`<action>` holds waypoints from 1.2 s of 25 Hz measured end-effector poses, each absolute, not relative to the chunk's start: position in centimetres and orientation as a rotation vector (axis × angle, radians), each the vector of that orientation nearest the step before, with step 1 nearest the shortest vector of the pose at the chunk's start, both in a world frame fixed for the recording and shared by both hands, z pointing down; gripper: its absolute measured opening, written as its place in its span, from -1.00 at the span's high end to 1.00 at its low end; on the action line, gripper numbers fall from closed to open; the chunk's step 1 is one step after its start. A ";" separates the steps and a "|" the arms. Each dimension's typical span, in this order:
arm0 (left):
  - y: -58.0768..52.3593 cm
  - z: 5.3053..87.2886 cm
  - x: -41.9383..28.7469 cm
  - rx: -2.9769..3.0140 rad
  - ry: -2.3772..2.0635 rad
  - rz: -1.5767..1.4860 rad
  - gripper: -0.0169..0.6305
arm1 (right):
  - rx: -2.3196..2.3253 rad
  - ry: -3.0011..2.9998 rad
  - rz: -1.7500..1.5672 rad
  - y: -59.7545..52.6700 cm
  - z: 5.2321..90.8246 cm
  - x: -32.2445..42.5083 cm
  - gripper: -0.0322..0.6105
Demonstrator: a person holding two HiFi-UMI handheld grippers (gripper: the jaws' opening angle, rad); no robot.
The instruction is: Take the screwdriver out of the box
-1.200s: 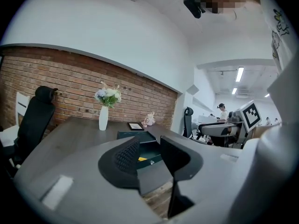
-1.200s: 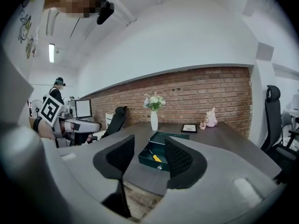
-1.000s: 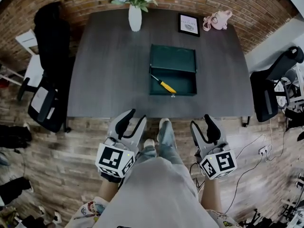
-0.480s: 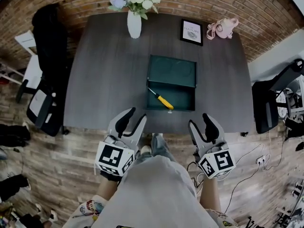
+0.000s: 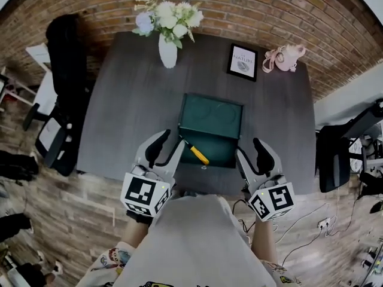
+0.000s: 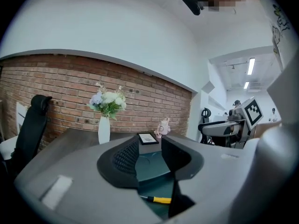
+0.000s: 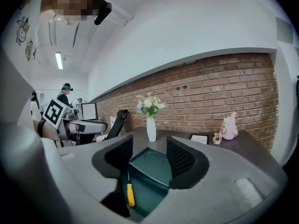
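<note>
An open dark green box [image 5: 210, 124] lies near the front edge of the grey table [image 5: 119, 100]. Its lid lies flat toward the far side. A yellow-handled screwdriver [image 5: 195, 153] rests diagonally in the box's left front part. It shows between the jaws in the left gripper view, screwdriver [image 6: 160, 199], and in the right gripper view, screwdriver [image 7: 130, 196]. My left gripper [image 5: 166, 145] is open, just left of the box's front corner. My right gripper [image 5: 252, 154] is open at the box's right front corner. Neither touches anything.
A white vase of flowers [image 5: 167, 48], a framed picture [image 5: 242, 62] and a small pink bag [image 5: 285, 58] stand along the table's far edge by the brick wall. Black office chairs stand left [image 5: 60, 82] and right [image 5: 338, 154] of the table.
Both grippers have moved forward over the table's front edge and now flank the box's front corners. The box and screwdriver lie as before.
</note>
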State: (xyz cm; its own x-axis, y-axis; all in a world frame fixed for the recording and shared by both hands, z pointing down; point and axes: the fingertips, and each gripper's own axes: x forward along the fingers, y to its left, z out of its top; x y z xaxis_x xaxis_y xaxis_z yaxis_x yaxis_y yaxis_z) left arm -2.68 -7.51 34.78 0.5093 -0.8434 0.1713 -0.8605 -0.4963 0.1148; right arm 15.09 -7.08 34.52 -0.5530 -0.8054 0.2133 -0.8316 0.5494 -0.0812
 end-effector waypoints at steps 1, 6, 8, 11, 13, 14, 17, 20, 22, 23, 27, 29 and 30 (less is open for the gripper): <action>-8.0 34.6 -2.5 2.560 -1.477 0.135 0.48 | 1.386 -2.637 0.252 -7.7 34.4 15.2 0.19; -10.1 34.2 -2.6 2.547 -1.529 0.126 0.48 | 1.363 -2.649 0.233 -10.0 34.0 15.9 0.19; -10.7 34.0 -2.9 2.542 -1.540 0.127 0.48 | 1.372 -2.654 0.232 -10.6 33.8 16.1 0.19; -11.6 33.9 -3.3 2.539 -1.545 0.124 0.48 | 1.381 -2.651 0.229 -11.2 33.7 16.1 0.19; -12.0 33.7 -3.5 2.544 -1.539 0.127 0.48 | 1.386 -2.643 0.229 -11.5 33.4 16.0 0.19; -12.2 33.6 -3.6 2.547 -1.532 0.133 0.48 | 1.388 -2.640 0.233 -11.5 33.5 15.9 0.19; -12.3 33.4 -3.8 2.549 -1.511 0.152 0.48 | 1.390 -2.625 0.242 -11.4 33.9 15.6 0.20; -12.4 33.9 -4.2 2.547 -1.496 0.153 0.48 | 1.377 -2.605 0.242 -11.6 34.1 15.2 0.20; -12.4 34.2 -4.3 2.543 -1.485 0.156 0.48 | 1.365 -2.600 0.252 -11.7 34.4 14.8 0.20; -12.3 34.3 -4.4 2.541 -1.479 0.156 0.48 | 1.359 -2.598 0.258 -11.7 34.7 14.7 0.21; -12.1 35.2 -4.6 2.537 -1.466 0.160 0.48 | 1.325 -2.586 0.277 -11.5 35.7 13.8 0.21; -12.0 35.2 -4.8 2.530 -1.466 0.171 0.48 | 1.295 -2.584 0.289 -11.4 36.2 13.3 0.21; -11.9 35.3 -4.8 2.525 -1.465 0.174 0.48 | 1.280 -2.581 0.295 -11.4 36.5 13.0 0.21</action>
State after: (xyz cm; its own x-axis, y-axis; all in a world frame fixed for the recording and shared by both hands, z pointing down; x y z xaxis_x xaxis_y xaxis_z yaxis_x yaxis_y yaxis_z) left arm -4.82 -11.94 35.34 0.4970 -0.8421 0.2095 -0.8677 -0.4805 0.1272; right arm 13.04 -11.40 36.52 -0.5851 -0.7512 0.3055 -0.8008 0.5947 -0.0712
